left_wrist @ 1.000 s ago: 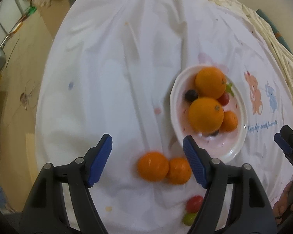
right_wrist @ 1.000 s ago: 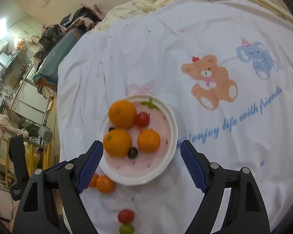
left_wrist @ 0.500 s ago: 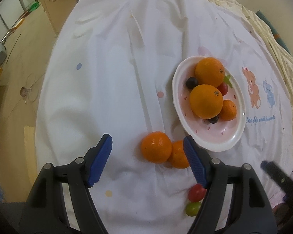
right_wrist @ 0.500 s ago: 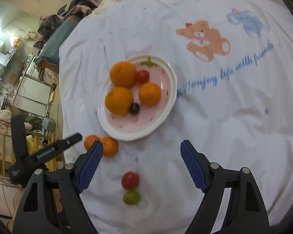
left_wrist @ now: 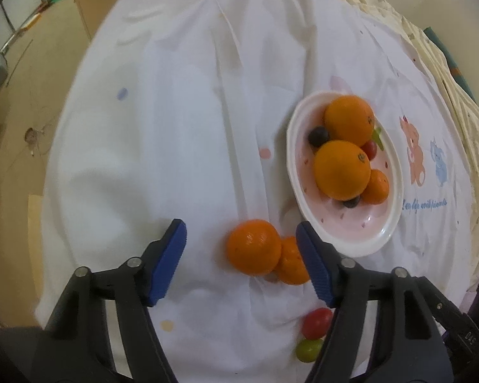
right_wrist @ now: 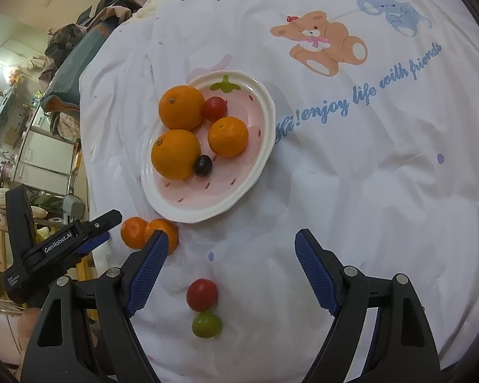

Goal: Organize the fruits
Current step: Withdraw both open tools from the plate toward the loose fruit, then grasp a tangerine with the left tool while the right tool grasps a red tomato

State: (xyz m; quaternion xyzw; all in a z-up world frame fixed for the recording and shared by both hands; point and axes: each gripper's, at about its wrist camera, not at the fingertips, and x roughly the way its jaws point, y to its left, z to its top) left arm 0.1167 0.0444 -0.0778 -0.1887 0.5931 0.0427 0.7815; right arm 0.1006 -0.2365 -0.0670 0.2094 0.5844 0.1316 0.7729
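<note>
- Your left gripper point(left_wrist: 241, 263) is spread wide and holds nothing; its blue pads point(left_wrist: 167, 260) hang over the white cloth point(left_wrist: 163, 134).
- Between those pads lies a large loose orange point(left_wrist: 254, 246), and a smaller mandarin point(left_wrist: 292, 265) touches it on the right, partly behind the right pad.
- Your right gripper point(right_wrist: 231, 269) is also spread wide and empty.
- Between its fingers, on the cloth, a red cherry tomato point(right_wrist: 201, 293) sits against a green one point(right_wrist: 206, 324) just nearer to you.
- Past its left fingertip, the two loose orange fruits point(right_wrist: 148, 231) lie side by side, just beside the plate's near rim.
- The strawberry-patterned plate point(right_wrist: 255, 102) further out holds two large oranges point(right_wrist: 180, 107), a smaller mandarin point(right_wrist: 228, 136), a red tomato point(right_wrist: 214, 108) and a dark grape point(right_wrist: 203, 166) that touches the nearer large orange.
- In the left wrist view, a second dark berry point(left_wrist: 318, 135) shows by the plate's far rim.
- Beyond the plate, the cloth carries a printed bear point(right_wrist: 322, 43), an elephant point(right_wrist: 394, 14) and blue lettering point(right_wrist: 361, 91).
</note>
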